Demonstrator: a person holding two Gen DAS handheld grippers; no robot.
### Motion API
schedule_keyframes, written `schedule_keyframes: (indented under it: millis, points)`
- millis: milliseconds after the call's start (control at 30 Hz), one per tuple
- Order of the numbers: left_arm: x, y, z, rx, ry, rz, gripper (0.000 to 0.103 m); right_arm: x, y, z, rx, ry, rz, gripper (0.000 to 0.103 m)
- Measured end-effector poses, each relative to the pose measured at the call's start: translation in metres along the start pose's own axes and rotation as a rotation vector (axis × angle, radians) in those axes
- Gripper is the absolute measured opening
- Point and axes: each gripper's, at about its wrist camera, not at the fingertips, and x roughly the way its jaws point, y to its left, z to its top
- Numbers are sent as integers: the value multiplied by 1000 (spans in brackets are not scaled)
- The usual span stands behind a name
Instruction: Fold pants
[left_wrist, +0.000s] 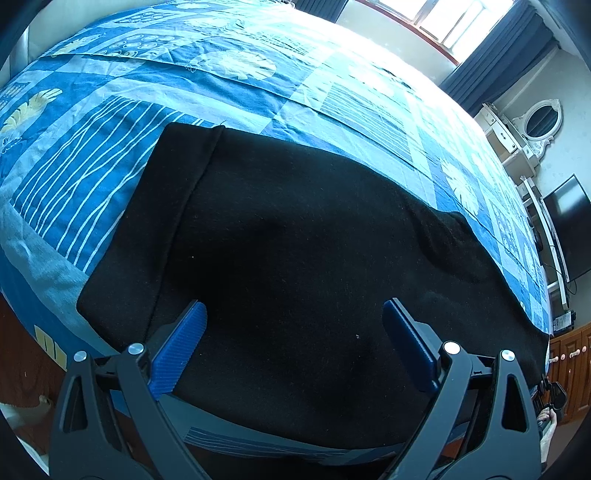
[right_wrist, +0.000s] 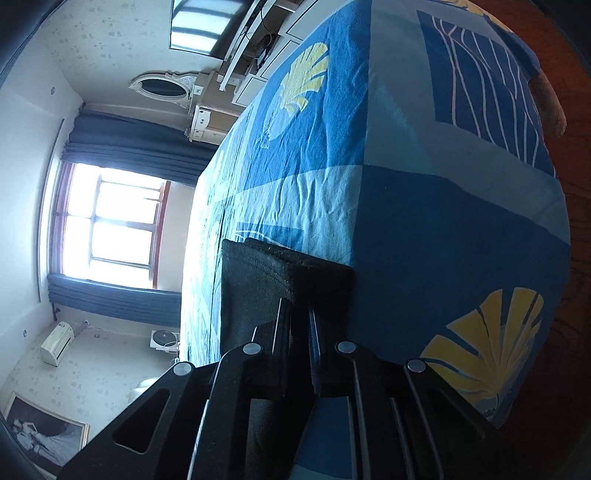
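The black pants (left_wrist: 295, 240) lie flat on my blue bed cover (left_wrist: 92, 147). My left gripper (left_wrist: 293, 332) hangs over them with its jaws wide apart. My right gripper (right_wrist: 297, 314) pinches a pants edge (right_wrist: 266, 273), jaws nearly together.

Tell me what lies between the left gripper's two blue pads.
Only the black pants; in the left wrist view the left gripper hangs open above them.

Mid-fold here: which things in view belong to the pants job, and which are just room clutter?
Job:
black pants lying on the bed
patterned blue bedspread, the work surface
left tongs, wide open over the pants
right tongs, nearly closed on a pants edge

Not part of it:
oval mirror
window
curtains
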Motion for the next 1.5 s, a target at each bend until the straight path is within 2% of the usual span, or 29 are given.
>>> schedule_keyframes:
  millis: [67,233,567,600,633,667,700,800,933,1033,1100,1167,1200,1333,1433,1500]
  points:
    - [0,0,0,-6,0,-2,96,4,9,-12,-9,30,16,29]
    - [-1,1,0,-9,-1,-1,96,22,24,-59,-56,161,49,36]
    - [-1,2,0,-12,-1,-9,96,55,43,-162,-144,409,86,37]
    - [-1,2,0,-9,-1,-7,96,58,47,-167,-170,411,78,37]
    - [-2,1,0,-6,-2,-5,96,61,51,-170,-200,418,67,31]
    - [-2,0,0,-3,-2,-2,96,64,55,-172,-220,434,51,12]
    - [-2,0,-1,-1,-2,-1,96,65,55,-174,-218,446,45,7]
    - [-2,-1,-2,6,-2,-3,96,54,59,-173,-223,439,45,6]
    - [-2,-1,-3,10,-3,-1,96,57,47,-172,-193,450,34,6]
    - [-2,-1,-3,5,-4,-1,96,63,42,-175,-135,455,62,11]
    - [-2,-1,-3,3,-3,-4,96,66,46,-185,-147,477,83,19]
    - [-2,0,-3,-1,-3,-9,96,69,55,-200,-191,500,97,32]
    - [-2,0,-2,-2,-4,-9,96,72,59,-208,-207,525,104,34]
    - [-3,0,-3,7,-4,-3,96,83,69,-238,-252,599,107,35]
    - [-3,-1,-4,14,-6,0,96,83,77,-247,-310,596,88,35]
    - [-3,-1,-4,12,-6,-2,96,84,83,-250,-367,599,63,31]
